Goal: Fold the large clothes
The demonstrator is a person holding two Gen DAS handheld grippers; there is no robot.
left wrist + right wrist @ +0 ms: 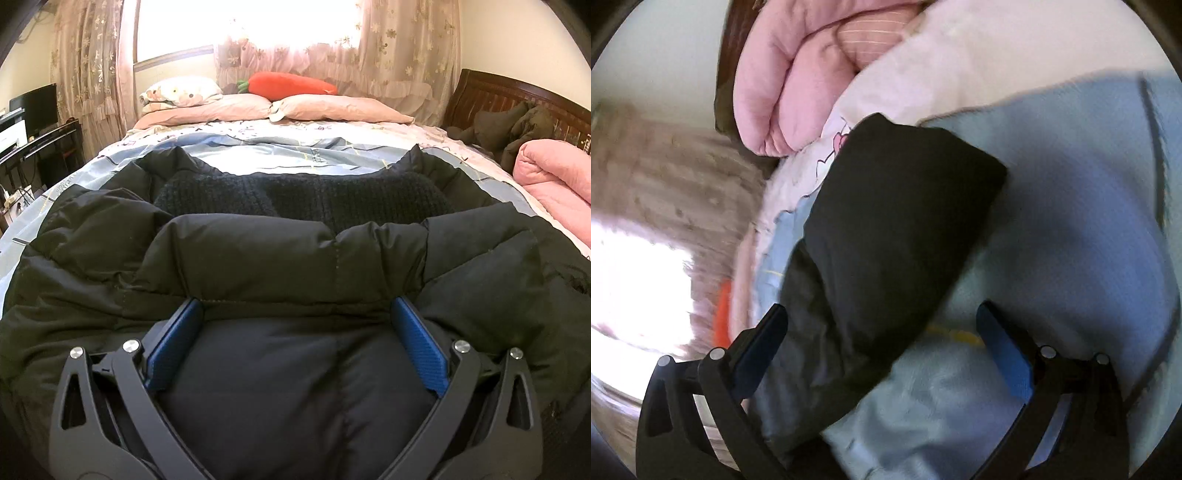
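A large black puffer jacket point(258, 254) lies spread across the bed, its dark knitted collar point(306, 195) at the far side. My left gripper point(297, 306) is open, its blue pads point(421, 347) resting low over the jacket's near padded panel. In the right wrist view, which is blurred and tilted, one black sleeve point(897, 221) of the jacket lies on the light blue sheet. My right gripper point(882, 314) is open above it, the sleeve running between its fingers and past the left one.
The bed point(258, 147) has a blue and white sheet, pink pillows point(325, 107) and a carrot plush point(291, 83) at the far edge. A folded pink quilt point(554, 173) and dark clothes point(513, 125) lie at the right by the wooden headboard. A desk with monitor point(33, 107) stands left.
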